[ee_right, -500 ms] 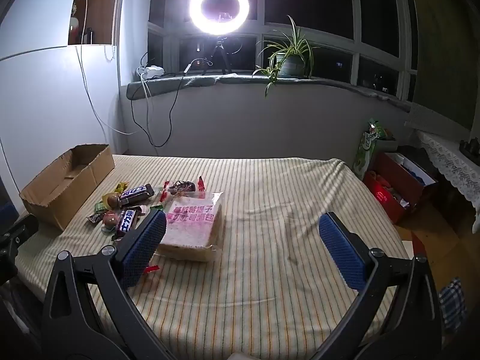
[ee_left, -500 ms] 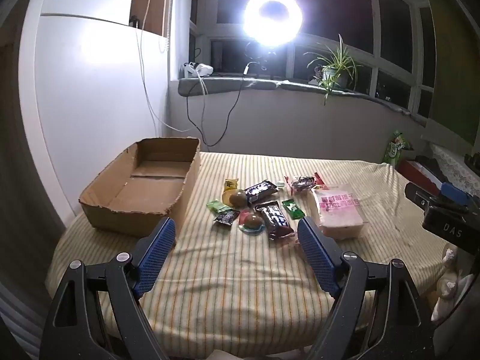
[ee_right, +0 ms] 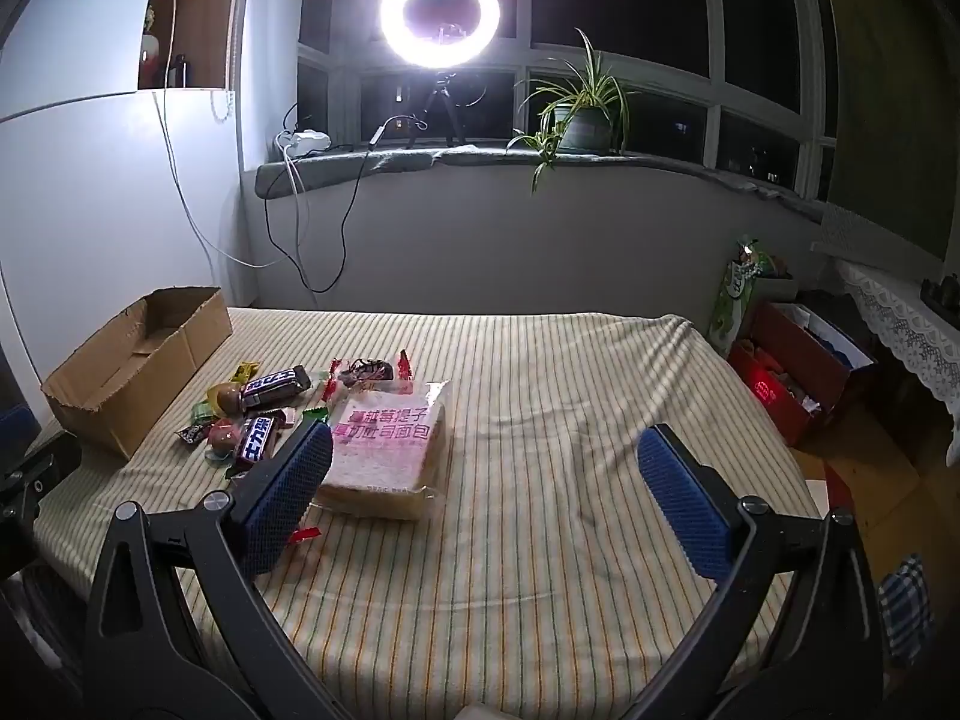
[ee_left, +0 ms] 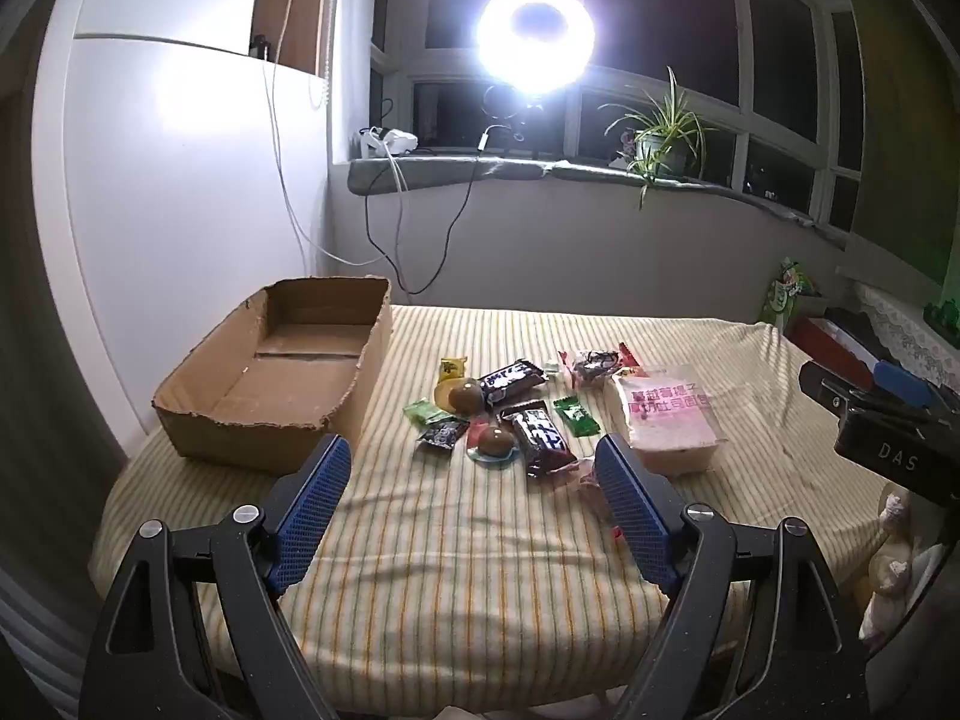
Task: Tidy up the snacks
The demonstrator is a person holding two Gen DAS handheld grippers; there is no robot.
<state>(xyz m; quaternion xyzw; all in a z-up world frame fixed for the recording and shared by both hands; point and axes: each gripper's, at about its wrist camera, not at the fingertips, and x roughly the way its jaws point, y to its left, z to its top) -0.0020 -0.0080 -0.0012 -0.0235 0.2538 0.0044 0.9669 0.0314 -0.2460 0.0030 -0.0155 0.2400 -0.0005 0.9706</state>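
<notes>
**Snacks Heaped Beside the Box, Both Grippers Wide and Empty**

Where the right finger of the left gripper [ee_left: 474, 501] crosses the near edge of the snacks [ee_left: 516, 405], a pale wrapper behind it is partly hidden and cannot be identified. In the right wrist view, the left finger of the right gripper [ee_right: 486, 468] likewise covers the near corner of the bread pack [ee_right: 384, 450] and a red scrap just beside it. Small print on the sweets is too small to read, and the fisheye rim cuts off both gripper bodies at the bottom.

Both grippers hang spread apart with nothing between their fingers, above the striped cloth of the table [ee_left: 480, 588].

Taking the box [ee_left: 270, 384] as landmark: it lies open-topped, its near wall ragged. The snacks lie in a loose cluster just right of it, apart from its wall: two dark bars, two brown round sweets, green and yellow wrappers. The bread pack sits at the cluster's far right side, away from the box. Beyond the bread, the cloth runs bare to the table's right edge, and a bare strip lies between the snacks and the near edge.
</notes>
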